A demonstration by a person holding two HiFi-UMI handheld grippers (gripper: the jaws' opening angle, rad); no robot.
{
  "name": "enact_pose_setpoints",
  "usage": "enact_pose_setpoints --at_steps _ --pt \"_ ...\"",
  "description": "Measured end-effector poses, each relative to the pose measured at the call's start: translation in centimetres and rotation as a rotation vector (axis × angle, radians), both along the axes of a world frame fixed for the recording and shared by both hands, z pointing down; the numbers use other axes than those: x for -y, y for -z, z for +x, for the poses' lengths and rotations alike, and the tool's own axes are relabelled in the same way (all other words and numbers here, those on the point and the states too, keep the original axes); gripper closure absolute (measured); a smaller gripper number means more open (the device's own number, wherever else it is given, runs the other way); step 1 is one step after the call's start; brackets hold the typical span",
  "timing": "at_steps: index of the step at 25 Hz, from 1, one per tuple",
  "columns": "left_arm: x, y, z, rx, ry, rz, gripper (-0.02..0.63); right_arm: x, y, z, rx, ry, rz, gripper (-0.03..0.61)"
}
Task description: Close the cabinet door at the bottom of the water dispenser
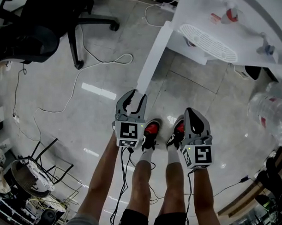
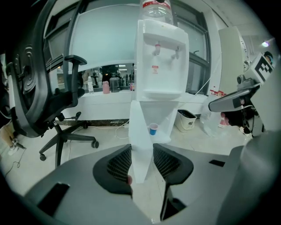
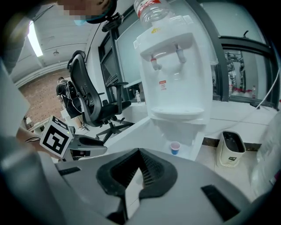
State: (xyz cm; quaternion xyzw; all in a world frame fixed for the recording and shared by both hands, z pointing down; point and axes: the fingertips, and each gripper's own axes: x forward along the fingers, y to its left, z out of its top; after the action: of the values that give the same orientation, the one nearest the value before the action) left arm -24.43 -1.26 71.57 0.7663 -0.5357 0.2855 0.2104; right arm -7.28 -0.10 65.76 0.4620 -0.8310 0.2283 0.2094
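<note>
One thin, flat white cabinet door [image 1: 152, 56]; glossy floor tiles [image 1: 97, 113].

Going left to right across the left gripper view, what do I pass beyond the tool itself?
Chair → cabinet door → blue cup → bin → right tool.

Surface: glossy pale grey tiled floor [image 1: 47, 76].
Standing: black wheeled office chair [image 1: 80, 26], white water dispenser [image 2: 160, 66], small white waste bin [image 2: 186, 119].
Lying: loose white cable [image 1: 74, 86].
</note>
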Motion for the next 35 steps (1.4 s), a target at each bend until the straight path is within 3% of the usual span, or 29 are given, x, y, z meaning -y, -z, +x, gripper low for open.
enact_pose_setpoints --at_steps 5,9,23,35 --pt "-0.7 0.0 2.4 -0.005 -0.048 -0.001 0.442 -1.2 -0.2 2.0 0.007 -0.053 -0.005 0.563" --pt "-0.9 0.1 4.6 0.002 -0.084 0.003 0.485 -1.7 -0.2 3.7 0.011 -0.086 -0.004 0.563" --pt "-0.3 0.0 12.3 -0.022 -0.207 0.002 0.489 -2.8 -0.4 9.8 0.029 -0.236 -0.008 0.563" --pt "1.4 0.1 18.2 -0.053 -0.271 0.000 0.505 -1.5 -0.4 13.9 0.034 -0.304 -0.003 0.563"
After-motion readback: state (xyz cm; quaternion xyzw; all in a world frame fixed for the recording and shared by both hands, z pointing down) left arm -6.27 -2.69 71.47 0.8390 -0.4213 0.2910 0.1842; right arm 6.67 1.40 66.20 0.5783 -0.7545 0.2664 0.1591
